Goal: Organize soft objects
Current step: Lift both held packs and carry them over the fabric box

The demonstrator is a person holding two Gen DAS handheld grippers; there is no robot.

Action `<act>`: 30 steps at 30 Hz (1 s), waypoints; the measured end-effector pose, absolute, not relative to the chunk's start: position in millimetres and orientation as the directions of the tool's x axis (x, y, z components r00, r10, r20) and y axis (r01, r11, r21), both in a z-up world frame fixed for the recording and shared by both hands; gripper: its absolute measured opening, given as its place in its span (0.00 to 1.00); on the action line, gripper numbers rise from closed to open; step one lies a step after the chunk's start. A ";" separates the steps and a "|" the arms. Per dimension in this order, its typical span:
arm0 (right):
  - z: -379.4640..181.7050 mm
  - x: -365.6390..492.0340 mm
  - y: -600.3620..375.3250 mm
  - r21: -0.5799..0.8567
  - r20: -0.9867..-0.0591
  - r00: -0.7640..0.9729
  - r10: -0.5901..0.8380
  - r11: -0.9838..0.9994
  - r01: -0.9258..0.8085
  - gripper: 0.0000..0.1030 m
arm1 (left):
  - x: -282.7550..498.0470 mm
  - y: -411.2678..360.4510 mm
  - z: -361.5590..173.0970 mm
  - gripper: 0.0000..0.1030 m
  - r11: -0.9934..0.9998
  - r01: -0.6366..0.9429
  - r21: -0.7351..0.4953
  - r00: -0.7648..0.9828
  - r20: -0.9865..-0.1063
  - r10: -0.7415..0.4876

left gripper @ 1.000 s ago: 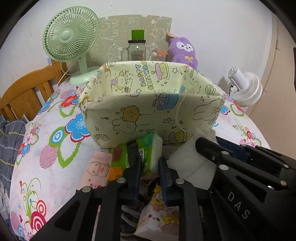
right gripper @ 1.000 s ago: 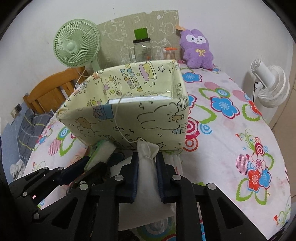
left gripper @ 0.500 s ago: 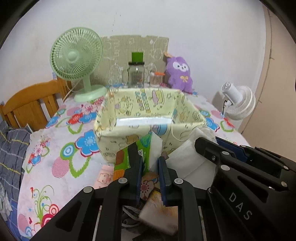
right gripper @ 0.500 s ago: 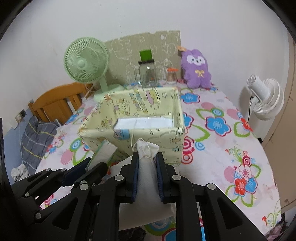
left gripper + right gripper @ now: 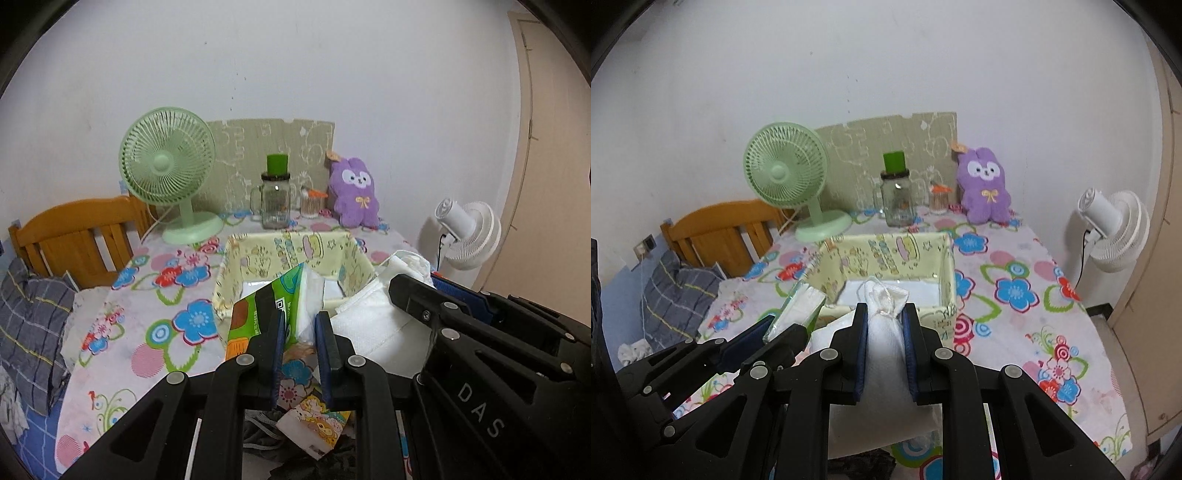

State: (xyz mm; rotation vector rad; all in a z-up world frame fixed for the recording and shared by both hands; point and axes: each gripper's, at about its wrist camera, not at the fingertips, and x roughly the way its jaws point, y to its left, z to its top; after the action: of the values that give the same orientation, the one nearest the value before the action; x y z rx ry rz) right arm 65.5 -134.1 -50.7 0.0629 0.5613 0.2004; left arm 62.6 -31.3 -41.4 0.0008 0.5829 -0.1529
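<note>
My left gripper point(image 5: 299, 319) is shut on a green tissue pack point(image 5: 273, 306), held in the air just before a yellow cartoon-print fabric bin point(image 5: 288, 251). My right gripper point(image 5: 884, 312) is shut on a white cloth pouch point(image 5: 886, 339) with a tied top, also raised in front of the bin point(image 5: 886, 254). The bin stands open on the floral tablecloth, and a white liner shows at its bottom. In the left wrist view the pouch point(image 5: 373, 321) and the right gripper's black frame sit close on the right. Another printed pack point(image 5: 314, 424) lies below the left gripper.
A green desk fan point(image 5: 786, 177), a glass jar with a green lid point(image 5: 895, 199), a small swab jar point(image 5: 940, 199) and a purple plush point(image 5: 984, 184) line the back of the table. A white fan point(image 5: 1115, 229) stands off the right edge. A wooden chair point(image 5: 74, 236) is at left.
Both grippers have risen with their loads; the bin, which filled the view from the side, now lies lower and farther off, with its open top and inside showing.
</note>
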 end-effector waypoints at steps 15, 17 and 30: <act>-30.4 72.1 -134.1 0.112 -0.480 0.854 0.202 0.979 -0.169 0.20 | 68.8 -28.8 -23.4 0.14 0.989 0.142 -0.035 0.852 -0.505 -0.140; -28.6 76.1 -134.4 0.113 -0.477 0.855 0.201 0.979 -0.168 0.20 | 72.3 -28.8 -22.1 0.14 0.989 0.141 -0.034 0.854 -0.502 -0.139; -27.2 120.0 -133.6 0.120 -0.485 0.852 0.197 0.980 -0.158 0.20 | 114.5 -29.0 -21.9 0.14 0.991 0.131 -0.033 0.852 -0.508 -0.130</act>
State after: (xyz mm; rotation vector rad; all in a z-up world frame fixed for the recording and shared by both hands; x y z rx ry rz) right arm 120.0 -133.6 -27.2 0.0771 0.5189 0.1866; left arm 114.5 -29.0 -21.9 0.0029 0.5346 -0.1373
